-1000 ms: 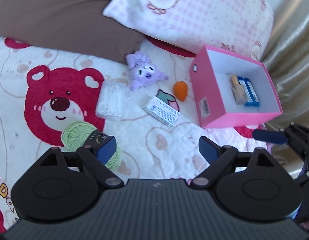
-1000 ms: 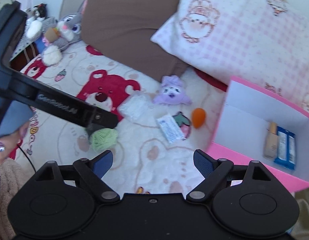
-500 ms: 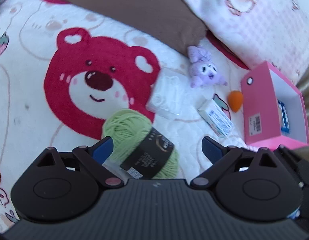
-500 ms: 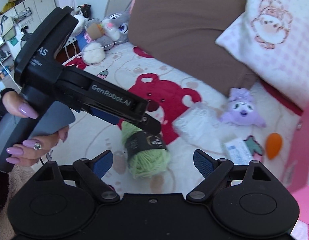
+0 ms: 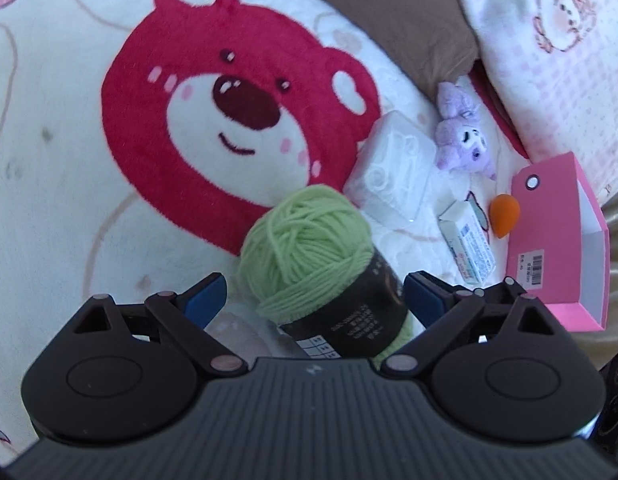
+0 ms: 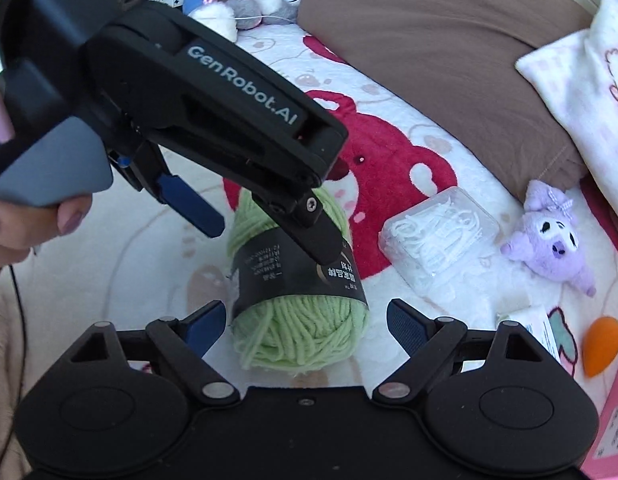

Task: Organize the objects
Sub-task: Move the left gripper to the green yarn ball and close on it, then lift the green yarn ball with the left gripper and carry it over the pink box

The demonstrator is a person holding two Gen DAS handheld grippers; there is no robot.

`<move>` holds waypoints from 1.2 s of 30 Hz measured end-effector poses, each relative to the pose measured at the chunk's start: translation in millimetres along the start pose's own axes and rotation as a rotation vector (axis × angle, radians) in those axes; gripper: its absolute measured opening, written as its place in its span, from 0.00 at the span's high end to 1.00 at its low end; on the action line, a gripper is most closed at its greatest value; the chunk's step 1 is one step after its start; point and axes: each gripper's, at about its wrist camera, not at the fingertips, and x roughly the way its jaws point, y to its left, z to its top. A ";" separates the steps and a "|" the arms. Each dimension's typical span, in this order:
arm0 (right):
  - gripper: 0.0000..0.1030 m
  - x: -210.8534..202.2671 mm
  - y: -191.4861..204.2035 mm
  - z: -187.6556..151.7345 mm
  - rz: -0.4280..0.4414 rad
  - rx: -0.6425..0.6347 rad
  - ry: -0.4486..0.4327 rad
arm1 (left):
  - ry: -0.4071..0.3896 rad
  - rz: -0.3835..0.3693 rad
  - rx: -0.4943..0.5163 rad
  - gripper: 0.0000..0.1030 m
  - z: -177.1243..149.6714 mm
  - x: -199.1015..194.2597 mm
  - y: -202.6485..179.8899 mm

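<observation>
Yarn, a pale green ball (image 5: 305, 248) with a black paper band round its middle, lies on the white bear-print blanket (image 5: 61, 168), near the lower edge of the big red bear face (image 5: 229, 120). Both pairs of tongs are down around it. The left gripper (image 5: 315, 298) has its blue pads spread wide, one on each side of the ball, and neither presses on the wool as far as I can see. The right gripper (image 6: 301, 320) is likewise apart, its pads flanking the near end of the ball without squeezing.

I would judge the ball light and soft: it should give under the pads rather than slip, though loose strands could snag or pull out. The banded middle looks the firmest place to take hold, across the short width, and one gripper should be enough.

To the right of the yarn sits a clear plastic pack of white bits (image 5: 393, 168), then a purple plush (image 5: 463, 140), a small white carton (image 5: 469, 244) and an orange sponge (image 5: 505, 214). Further right stands the open pink box (image 5: 549, 216), likely where things are meant to go. A brown pillow (image 6: 449, 44) and a pink checked one (image 5: 549, 40) lie at the far side.
</observation>
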 end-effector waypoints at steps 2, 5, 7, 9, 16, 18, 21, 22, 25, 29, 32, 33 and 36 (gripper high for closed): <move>0.12 5.2 -3.9 -1.4 0.012 0.010 -0.001 | 0.007 -0.015 -0.026 0.07 0.2 5.4 5.8; 0.14 10.8 -8.2 -1.6 0.024 0.031 -0.001 | 0.008 -0.091 -0.064 0.07 0.1 8.3 10.0; 0.20 11.4 -10.2 -2.0 0.048 0.055 -0.009 | -0.009 -0.079 -0.051 0.08 -0.3 8.4 7.5; 0.25 8.8 -11.2 -3.4 0.059 0.080 -0.021 | -0.022 -0.063 -0.034 0.11 -1.8 9.3 4.3; 0.32 -0.8 -11.0 -10.2 0.029 0.149 -0.025 | -0.015 -0.135 -0.012 0.33 -8.4 9.1 -4.7; 0.33 -8.5 -10.1 -12.9 -0.006 0.219 -0.004 | -0.007 -0.153 0.017 0.36 -14.0 9.3 -12.2; 0.32 -26.5 -3.6 -21.1 -0.071 0.354 0.018 | 0.022 -0.183 0.072 0.37 -23.7 14.1 -28.5; 0.30 -31.9 -2.4 -25.7 -0.087 0.387 0.023 | 0.031 -0.188 0.103 0.38 -27.6 16.1 -36.2; 0.25 -44.7 -0.6 -40.6 -0.092 0.440 0.069 | 0.042 -0.195 0.229 0.39 -41.1 21.0 -57.6; 0.23 -56.0 1.0 -55.8 -0.106 0.437 0.128 | 0.077 -0.181 0.290 0.38 -54.1 26.5 -73.0; 0.22 -61.3 -1.2 -62.7 -0.116 0.438 0.107 | 0.081 -0.161 0.278 0.31 -53.6 25.0 -70.1; 0.20 -63.6 -0.5 -63.6 -0.115 0.424 0.098 | 0.087 -0.157 0.264 0.28 -52.7 24.4 -67.8; 0.15 -73.4 12.3 -64.3 -0.168 0.318 0.060 | 0.105 -0.159 0.221 0.21 -50.2 27.1 -59.8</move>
